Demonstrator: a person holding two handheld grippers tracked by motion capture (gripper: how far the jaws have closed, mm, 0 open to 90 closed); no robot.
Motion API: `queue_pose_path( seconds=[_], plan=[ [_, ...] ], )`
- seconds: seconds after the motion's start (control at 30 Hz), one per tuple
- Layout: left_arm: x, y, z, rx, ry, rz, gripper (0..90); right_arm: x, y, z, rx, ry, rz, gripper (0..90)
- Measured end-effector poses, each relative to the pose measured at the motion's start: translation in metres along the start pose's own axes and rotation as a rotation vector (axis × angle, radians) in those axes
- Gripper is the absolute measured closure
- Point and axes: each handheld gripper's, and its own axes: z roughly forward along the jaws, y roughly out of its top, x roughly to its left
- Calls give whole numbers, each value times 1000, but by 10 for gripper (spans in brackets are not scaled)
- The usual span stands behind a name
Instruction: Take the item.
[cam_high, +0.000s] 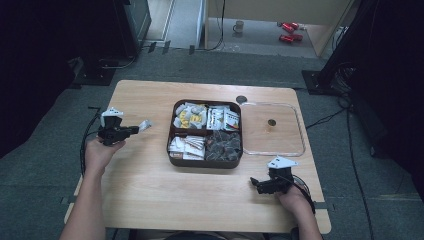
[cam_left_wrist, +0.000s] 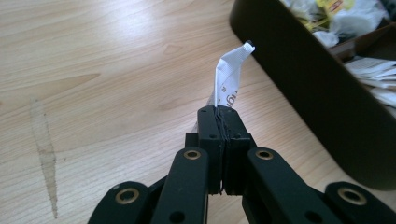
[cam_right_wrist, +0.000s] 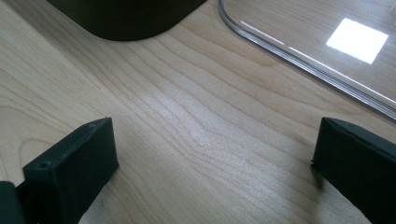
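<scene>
A dark brown tray (cam_high: 172, 155) with four compartments full of sachets and wrapped items stands in the middle of the wooden table (cam_high: 150, 185). My left gripper (cam_high: 135, 129) is left of it, shut on a small white paper sachet (cam_high: 145, 125). In the left gripper view the sachet (cam_left_wrist: 229, 72) sticks up from between the pressed jaws of my left gripper (cam_left_wrist: 223, 122), close to the tray wall (cam_left_wrist: 299, 79). My right gripper (cam_high: 256, 183) rests near the table's front right, below the tray. In the right gripper view my right gripper (cam_right_wrist: 212, 161) stands open with bare wood between its jaws.
A clear plastic lid (cam_high: 272, 129) lies flat to the right of the tray; its rim (cam_right_wrist: 299, 58) and the tray's corner (cam_right_wrist: 126, 18) lie ahead of the right gripper. A pale streak (cam_left_wrist: 44, 149) marks the wood. Dark floor surrounds the table.
</scene>
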Motion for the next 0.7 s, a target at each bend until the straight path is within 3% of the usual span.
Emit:
queue_pose_path(
  seconds=[0.3, 0.53, 0.7],
  plan=[
    [5, -8, 22, 61, 37, 23, 893, 0, 0, 0, -1, 0, 0, 0],
    [5, -9, 34, 50, 22, -6, 882, 0, 0, 0, -1, 0, 0, 0],
    [5, -9, 36, 57, 20, -8, 805, 0, 0, 0, -1, 0, 0, 0]
  ],
)
